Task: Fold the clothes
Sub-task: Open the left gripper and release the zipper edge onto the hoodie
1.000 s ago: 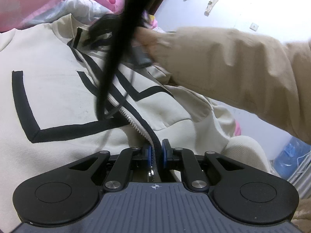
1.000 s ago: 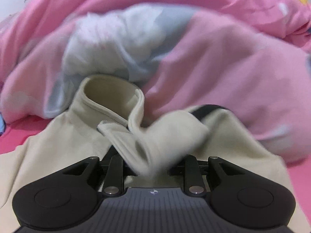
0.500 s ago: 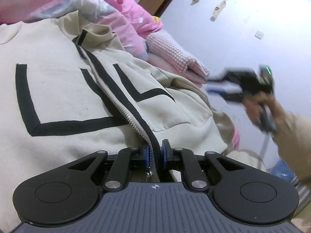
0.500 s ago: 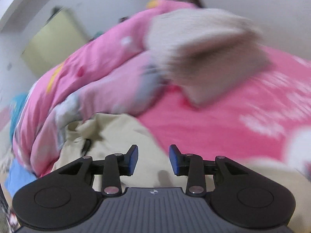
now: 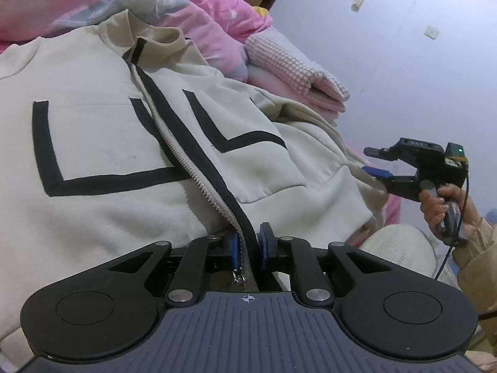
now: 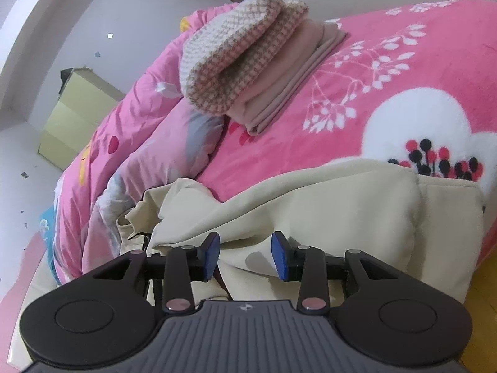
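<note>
Soft, matt cream cloth jacket with black bands (image 5: 93, 143), a little fuzzy. Shiny metal zipper teeth (image 5: 198, 180) down its front. Fluffy pink bed blanket with white leaves (image 6: 357, 99). Bumpy pink-and-white checked knit cloth (image 6: 236, 52), folded. Matt black plastic gripper arms (image 6: 180, 276) with smooth blue rubbery pads (image 6: 279, 258).

We have two fisheye views, each riding on a gripper and looking forward and slightly downward along its fingers. Our left wrist view sits very near the hem of the cream zip jacket (image 5: 102, 143), facing up its front toward the collar, with the right gripper (image 5: 377, 161) off to the right before a pale wall. Our right wrist view hangs at the jacket's side, looking across the pink bedspread (image 6: 357, 118). Both share the jacket, the pink quilt (image 5: 198, 9) and the folded checked garment (image 5: 289, 65).
</note>
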Action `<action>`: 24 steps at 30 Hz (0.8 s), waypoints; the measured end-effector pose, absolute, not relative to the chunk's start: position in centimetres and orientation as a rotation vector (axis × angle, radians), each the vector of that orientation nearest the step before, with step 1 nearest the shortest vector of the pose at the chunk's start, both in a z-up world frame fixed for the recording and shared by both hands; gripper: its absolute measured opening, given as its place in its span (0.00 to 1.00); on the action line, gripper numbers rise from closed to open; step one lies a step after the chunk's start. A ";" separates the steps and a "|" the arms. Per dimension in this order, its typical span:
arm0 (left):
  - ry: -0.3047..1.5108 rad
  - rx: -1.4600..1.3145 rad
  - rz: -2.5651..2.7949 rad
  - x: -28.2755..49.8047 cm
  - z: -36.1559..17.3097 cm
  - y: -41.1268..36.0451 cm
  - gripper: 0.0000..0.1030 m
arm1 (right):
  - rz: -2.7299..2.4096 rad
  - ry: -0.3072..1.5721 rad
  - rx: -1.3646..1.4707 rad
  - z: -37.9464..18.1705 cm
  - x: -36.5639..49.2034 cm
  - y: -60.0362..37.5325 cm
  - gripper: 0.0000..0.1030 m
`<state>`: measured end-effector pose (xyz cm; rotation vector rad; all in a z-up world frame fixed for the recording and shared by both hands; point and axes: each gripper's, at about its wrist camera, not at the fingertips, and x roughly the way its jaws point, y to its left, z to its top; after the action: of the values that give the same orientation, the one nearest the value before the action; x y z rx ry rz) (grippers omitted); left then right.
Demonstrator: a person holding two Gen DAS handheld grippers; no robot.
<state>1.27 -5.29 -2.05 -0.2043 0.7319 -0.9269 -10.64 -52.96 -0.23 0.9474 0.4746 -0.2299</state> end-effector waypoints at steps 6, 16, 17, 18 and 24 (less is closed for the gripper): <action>0.707 -0.186 -0.851 0.6 -0.4 -3.4 0.30 | -0.334 0.492 0.680 1.2 -11.8 -52.4 0.60; 0.631 -0.139 -0.820 1.4 1.4 -4.5 0.35 | -0.497 0.578 0.558 -1.2 -11.9 -55.4 0.71; 0.627 -0.123 -0.825 1.5 1.3 -5.3 0.37 | -0.492 0.589 0.550 -1.3 -11.6 -55.3 0.75; 0.624 -0.106 -0.830 1.5 1.2 -6.1 0.38 | -0.479 0.598 0.534 -1.2 -11.4 -55.0 0.77; 0.638 -0.032 -0.821 2.0 -0.2 -8.9 0.41 | -0.433 0.699 0.229 -0.9 -10.6 -50.9 0.50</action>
<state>1.98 -8.87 -0.16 -0.0315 0.6381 -0.8214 -10.62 -50.91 -0.88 0.2288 0.6986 -0.4327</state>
